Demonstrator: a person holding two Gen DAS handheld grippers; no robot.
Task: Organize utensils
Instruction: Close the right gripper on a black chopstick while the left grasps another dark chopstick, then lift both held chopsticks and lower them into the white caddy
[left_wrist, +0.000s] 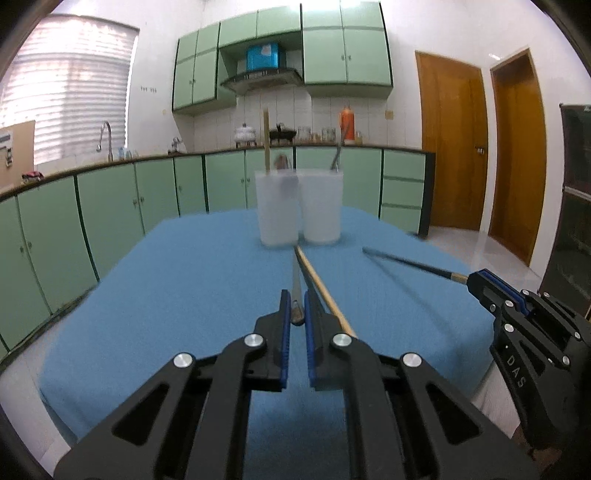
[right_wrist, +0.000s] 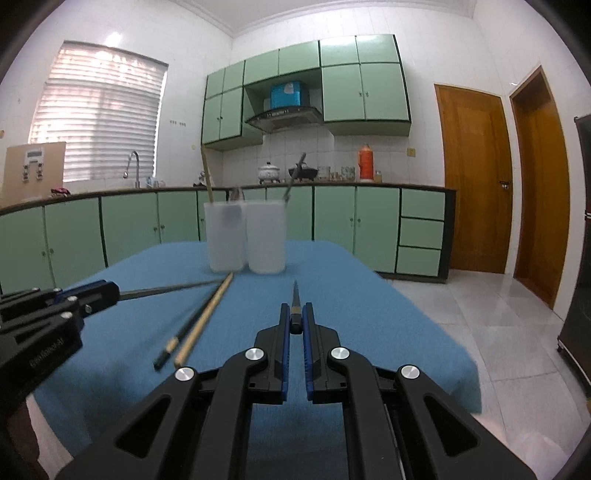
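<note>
the left hand-held gripper was pinched on the thick end of a grey chopstick, which pointed away from it toward the two cups, its far tip close to the foot of the left cup. the right hand-held gripper was pinched on the end of a dark chopstick with a pale band near the grip, its tip reaching out above the blue cloth that covered the bench.

on the cloth lay a light wooden chopstick and, just beside it, another dark chopstick with a pale band near its end; both ran slantwise toward the cups (the two seemed to touch along part of their length, though blur made that hard to settle).

the two translucent white cups stood side by side and touching near the far edge of the cloth. the left cup held an upright wooden stick and a blurred brownish thing; the right cup held a grey metal utensil leaning to the right.
</note>
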